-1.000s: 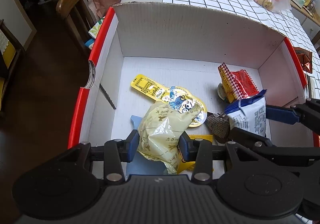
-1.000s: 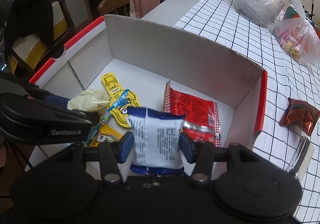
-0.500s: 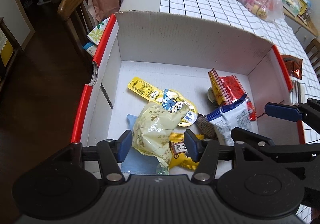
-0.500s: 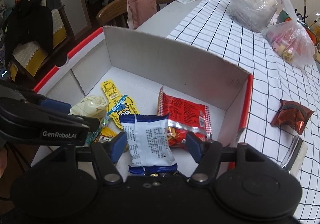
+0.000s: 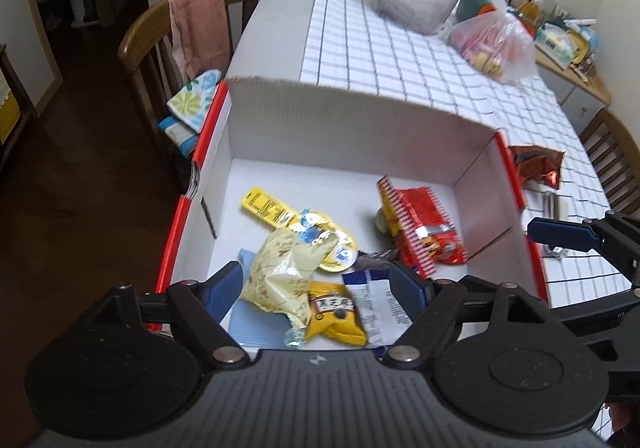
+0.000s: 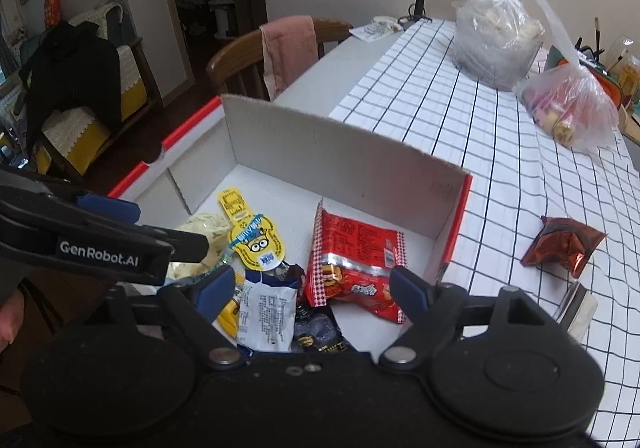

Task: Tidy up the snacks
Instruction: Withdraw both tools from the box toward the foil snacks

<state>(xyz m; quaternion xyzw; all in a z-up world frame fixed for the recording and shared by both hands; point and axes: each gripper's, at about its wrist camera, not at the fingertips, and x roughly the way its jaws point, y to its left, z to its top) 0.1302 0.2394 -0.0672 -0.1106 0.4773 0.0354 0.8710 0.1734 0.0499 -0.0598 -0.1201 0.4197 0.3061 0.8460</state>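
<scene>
The pale yellow crinkled snack bag (image 5: 286,272) and the white-and-blue foil packet (image 6: 266,314) lie loose in your red-edged white cardboard box (image 5: 360,128), low in frame. Your left gripper (image 5: 318,284) and right gripper (image 6: 312,288) have just been opening; both gape wide above the snacks, gripping nothing.

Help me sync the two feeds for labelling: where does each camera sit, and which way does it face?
Left wrist: sits on the left tool, looking down into the cardboard box; its open fingers and the right tool show.
Right wrist: sits on the right tool, looking down into the box; the left tool crosses at left.
Shared: the red snack packet, the checked tablecloth.
</scene>
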